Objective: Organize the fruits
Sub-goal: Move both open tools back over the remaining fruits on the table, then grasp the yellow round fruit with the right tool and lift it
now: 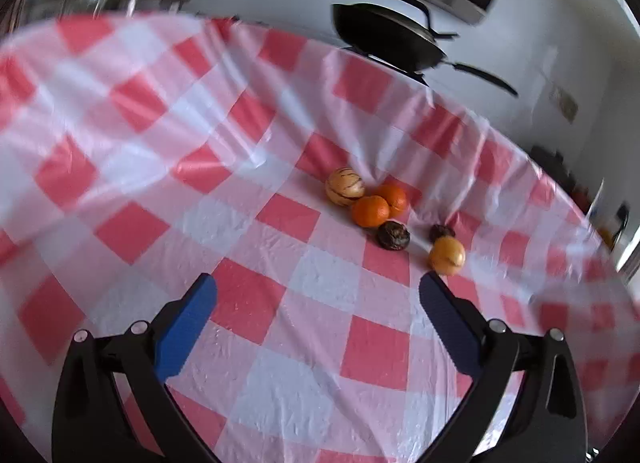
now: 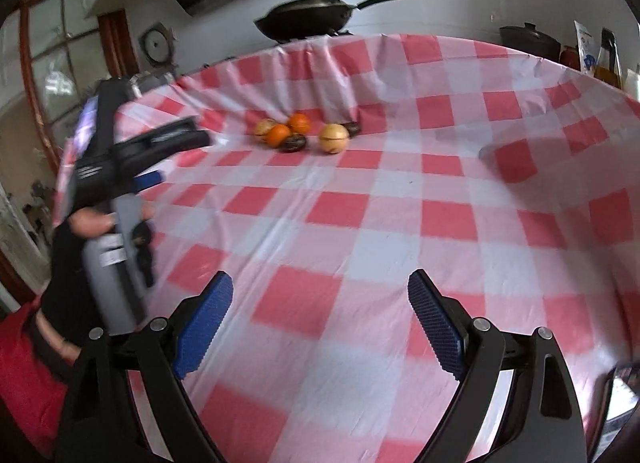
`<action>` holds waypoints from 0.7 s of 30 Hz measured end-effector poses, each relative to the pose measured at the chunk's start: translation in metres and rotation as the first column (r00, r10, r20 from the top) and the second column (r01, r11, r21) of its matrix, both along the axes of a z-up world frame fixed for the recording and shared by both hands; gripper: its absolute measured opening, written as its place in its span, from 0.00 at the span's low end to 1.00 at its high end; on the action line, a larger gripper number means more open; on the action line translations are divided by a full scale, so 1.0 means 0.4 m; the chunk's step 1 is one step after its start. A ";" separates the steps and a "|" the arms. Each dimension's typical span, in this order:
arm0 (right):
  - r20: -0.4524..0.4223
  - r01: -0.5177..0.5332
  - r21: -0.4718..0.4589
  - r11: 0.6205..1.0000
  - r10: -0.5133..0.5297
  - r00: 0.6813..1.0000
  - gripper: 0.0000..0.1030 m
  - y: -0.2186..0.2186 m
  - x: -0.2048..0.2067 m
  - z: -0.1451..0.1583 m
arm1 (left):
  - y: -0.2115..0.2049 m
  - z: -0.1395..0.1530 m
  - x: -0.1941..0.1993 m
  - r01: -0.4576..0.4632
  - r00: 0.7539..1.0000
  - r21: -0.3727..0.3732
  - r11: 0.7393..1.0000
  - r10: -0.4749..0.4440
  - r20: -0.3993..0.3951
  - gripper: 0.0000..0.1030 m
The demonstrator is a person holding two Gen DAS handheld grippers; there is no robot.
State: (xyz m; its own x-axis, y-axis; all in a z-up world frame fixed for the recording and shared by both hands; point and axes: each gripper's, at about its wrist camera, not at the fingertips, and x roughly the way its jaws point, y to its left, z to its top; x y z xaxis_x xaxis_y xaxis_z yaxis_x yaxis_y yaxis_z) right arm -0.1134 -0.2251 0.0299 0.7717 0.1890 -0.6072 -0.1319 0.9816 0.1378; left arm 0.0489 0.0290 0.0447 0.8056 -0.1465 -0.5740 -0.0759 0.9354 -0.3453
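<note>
Your fruits lie in a loose cluster toward the far side of the table (image 2: 400, 223), which is covered in a red-and-white checked cloth. In the right wrist view the cluster runs left to right: a pale striped fruit (image 2: 264, 128) at the left end, two oranges (image 2: 279, 134) touching it, a dark wrinkled fruit (image 2: 293, 143) just in front, a yellow round fruit (image 2: 334, 138) to the right, and a second dark fruit (image 2: 353, 128) behind that one. The fruits are round, so none shows a clear long axis. Your left gripper (image 1: 318, 295) hovers near the yellow fruit, jaws wide apart and holding nothing. Your right gripper (image 2: 320, 291) hangs well back from the cluster, jaws equally spread and empty. A black wok (image 2: 306, 17) stands beyond the table's far edge.
</note>
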 end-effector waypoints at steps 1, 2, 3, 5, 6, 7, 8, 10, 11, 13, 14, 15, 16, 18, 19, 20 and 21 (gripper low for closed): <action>-0.006 0.012 -0.018 1.000 -0.012 1.000 0.84 0.000 0.035 0.001 | 0.020 -0.007 0.000 -0.010 1.000 -0.026 1.000 0.009 -0.012 0.98; -0.010 0.018 -0.021 1.000 -0.018 1.000 0.84 0.001 0.064 0.000 | 0.040 -0.013 -0.001 -0.024 0.999 -0.051 0.998 0.023 -0.022 0.98; -0.019 0.022 -0.016 1.000 -0.023 1.000 0.84 -0.002 0.097 -0.002 | 0.066 -0.018 -0.007 -0.051 0.998 -0.083 0.995 0.049 -0.031 0.98; -0.045 0.055 -0.012 0.998 -0.055 0.997 0.84 0.019 0.176 -0.011 | 0.101 -0.026 -0.017 -0.102 0.994 -0.142 0.985 0.097 -0.045 0.98; -0.050 0.066 -0.013 0.998 -0.067 0.997 0.84 0.031 0.210 -0.015 | 0.115 -0.031 -0.022 -0.125 0.992 -0.170 0.977 0.118 -0.054 0.98; -0.060 0.079 -0.016 0.997 -0.080 0.995 0.84 0.044 0.257 -0.023 | 0.122 -0.032 -0.024 -0.136 0.990 -0.178 0.975 0.127 -0.059 0.98; -0.071 0.096 -0.025 0.995 -0.098 0.993 0.84 0.056 0.292 -0.029 | 0.126 -0.034 -0.024 -0.151 0.988 -0.175 0.973 0.141 -0.068 0.98; -0.104 0.129 -0.044 0.991 -0.133 0.986 0.84 0.075 0.367 -0.045 | 0.127 -0.032 -0.023 -0.156 0.987 -0.169 0.973 0.145 -0.071 0.98; -0.115 0.138 -0.045 0.989 -0.142 0.983 0.84 0.082 0.394 -0.049 | 0.128 -0.030 -0.024 -0.157 0.987 -0.170 0.973 0.147 -0.068 0.98; -0.140 0.155 -0.056 0.986 -0.162 0.977 0.84 0.097 0.450 -0.058 | 0.128 -0.027 -0.029 -0.162 0.986 -0.165 0.973 0.154 -0.062 0.98; -0.148 0.162 -0.059 0.985 -0.169 0.974 0.84 0.101 0.472 -0.060 | 0.128 -0.025 -0.030 -0.165 0.986 -0.164 0.973 0.156 -0.061 0.98; -0.158 0.168 -0.060 0.984 -0.175 0.972 0.84 0.105 0.494 -0.063 | 0.129 -0.025 -0.030 -0.167 0.985 -0.165 0.972 0.159 -0.063 0.98; -0.168 0.188 -0.067 0.980 -0.197 0.966 0.84 0.106 0.521 -0.067 | 0.130 -0.025 -0.031 -0.168 0.985 -0.164 0.972 0.159 -0.064 0.98; -0.174 0.216 -0.072 0.974 -0.226 0.959 0.84 0.107 0.558 -0.067 | 0.134 -0.026 -0.033 -0.181 0.983 -0.170 0.969 0.171 -0.073 0.98; -0.180 0.223 -0.081 0.971 -0.235 0.955 0.84 0.111 0.584 -0.069 | 0.135 -0.027 -0.033 -0.182 0.982 -0.178 0.967 0.171 -0.078 0.98; -0.188 0.226 -0.093 0.970 -0.241 0.952 0.81 0.115 0.604 -0.072 | 0.136 -0.029 -0.032 -0.182 0.982 -0.184 0.966 0.170 -0.083 0.98; -0.195 0.228 -0.108 0.968 -0.246 0.949 0.78 0.121 0.623 -0.074 | 0.135 -0.031 -0.032 -0.181 0.982 -0.186 0.966 0.168 -0.087 0.98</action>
State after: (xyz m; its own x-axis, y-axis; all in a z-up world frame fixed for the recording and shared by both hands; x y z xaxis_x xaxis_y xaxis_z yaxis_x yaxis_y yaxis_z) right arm 0.1359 -0.1766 0.0001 0.6453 -0.0419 -0.7628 0.1286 0.9902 0.0544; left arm 0.0359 0.0832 0.0324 0.7875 -0.1200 -0.6045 -0.2625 0.8222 -0.5051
